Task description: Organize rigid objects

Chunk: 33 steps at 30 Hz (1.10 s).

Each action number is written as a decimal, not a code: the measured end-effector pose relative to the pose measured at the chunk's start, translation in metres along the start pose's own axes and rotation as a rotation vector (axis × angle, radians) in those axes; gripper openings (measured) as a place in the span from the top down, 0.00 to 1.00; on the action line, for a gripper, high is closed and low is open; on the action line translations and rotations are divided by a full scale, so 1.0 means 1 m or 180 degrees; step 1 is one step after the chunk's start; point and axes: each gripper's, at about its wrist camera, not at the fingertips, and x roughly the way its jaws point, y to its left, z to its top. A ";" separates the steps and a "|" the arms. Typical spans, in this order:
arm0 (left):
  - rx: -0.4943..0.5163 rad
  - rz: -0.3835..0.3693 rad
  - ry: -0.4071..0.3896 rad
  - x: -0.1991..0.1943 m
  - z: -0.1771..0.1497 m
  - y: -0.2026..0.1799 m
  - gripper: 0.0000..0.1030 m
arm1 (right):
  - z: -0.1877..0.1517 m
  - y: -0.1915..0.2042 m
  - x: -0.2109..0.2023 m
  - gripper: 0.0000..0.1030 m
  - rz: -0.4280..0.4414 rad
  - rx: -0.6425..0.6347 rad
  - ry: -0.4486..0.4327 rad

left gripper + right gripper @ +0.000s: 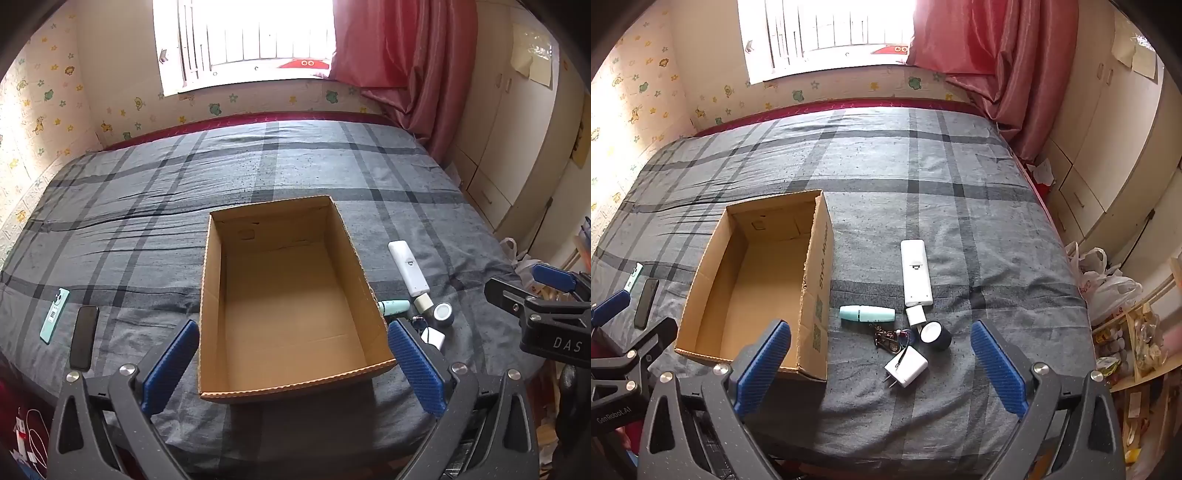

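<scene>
An open, empty cardboard box (354,258) (816,258) sits on the plaid bed. To its right lie a white remote (915,271) (408,266), a mint tube (866,314) (395,306), a key bunch (888,338), a black round object (936,335) (443,314), a small white block (916,315) and a white charger plug (907,366) (434,338). To its left lie a black phone (84,338) (646,302) and a mint phone (54,314) (633,277). My left gripper (293,365) is open, straddling the box's near end. My right gripper (881,365) is open above the charger.
The bed (960,184) fills both views, its near edge below the grippers. A red curtain (990,62) and white wardrobe (1108,147) stand at right. Plastic bags (1108,284) and shelves (1137,339) lie beside the bed's right edge.
</scene>
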 end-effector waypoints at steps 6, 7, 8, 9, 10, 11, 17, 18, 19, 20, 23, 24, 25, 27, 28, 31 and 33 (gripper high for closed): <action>-0.0010 -0.0035 0.0002 -0.001 0.000 0.002 0.00 | 0.000 0.001 -0.003 0.03 0.0051 0.0009 0.0018; -0.0016 -0.0042 0.0001 -0.001 0.000 0.003 0.00 | 0.000 0.000 -0.003 0.03 0.0053 0.0008 0.0014; -0.0020 -0.0045 0.0002 -0.001 0.001 0.004 0.00 | 0.000 0.000 -0.002 0.03 0.0044 0.0003 0.0017; -0.0020 -0.0046 0.0002 -0.001 0.001 0.006 0.00 | 0.001 -0.001 -0.002 0.03 0.0048 0.0002 0.0017; -0.0018 -0.0051 0.0003 -0.001 0.001 0.007 0.00 | -0.001 0.002 -0.003 0.03 0.0023 -0.0004 -0.0008; -0.0002 -0.0011 0.0002 0.000 0.002 0.004 0.00 | -0.001 0.002 -0.005 0.03 0.0024 -0.0007 -0.0012; 0.0006 0.0004 -0.0011 0.000 0.002 0.003 0.00 | 0.001 0.001 -0.005 0.03 0.0010 -0.0013 -0.0035; 0.0002 0.0004 -0.0009 -0.001 0.002 0.003 0.00 | 0.001 0.001 -0.004 0.03 0.0012 -0.0009 -0.0038; 0.0004 0.0014 -0.0010 -0.001 0.001 0.002 0.00 | 0.001 0.000 -0.004 0.03 0.0014 -0.0006 -0.0036; 0.0007 0.0018 -0.0009 -0.001 0.001 0.001 0.00 | 0.001 0.000 -0.004 0.03 0.0016 -0.0004 -0.0038; 0.0000 0.0024 -0.0013 -0.003 0.003 0.006 0.00 | 0.002 0.000 -0.005 0.03 0.0022 -0.0010 -0.0049; -0.0002 0.0024 -0.0014 -0.003 0.003 0.006 0.00 | 0.001 0.001 -0.005 0.03 0.0025 -0.0010 -0.0055; -0.0001 0.0023 -0.0015 -0.004 0.003 0.007 0.00 | 0.001 0.001 -0.005 0.03 0.0030 -0.0011 -0.0056; 0.0012 0.0022 -0.0013 -0.004 0.003 0.006 0.00 | 0.001 0.002 -0.005 0.03 0.0031 -0.0018 -0.0053; 0.0021 0.0024 -0.0009 -0.004 0.003 0.007 0.00 | 0.001 0.002 -0.004 0.03 0.0029 -0.0020 -0.0050; 0.0051 0.0036 0.0002 -0.007 0.003 0.003 0.00 | 0.001 0.002 -0.004 0.03 0.0026 -0.0019 -0.0050; 0.0055 0.0033 0.0015 -0.006 0.003 0.003 0.00 | 0.001 0.002 -0.004 0.03 0.0027 -0.0021 -0.0045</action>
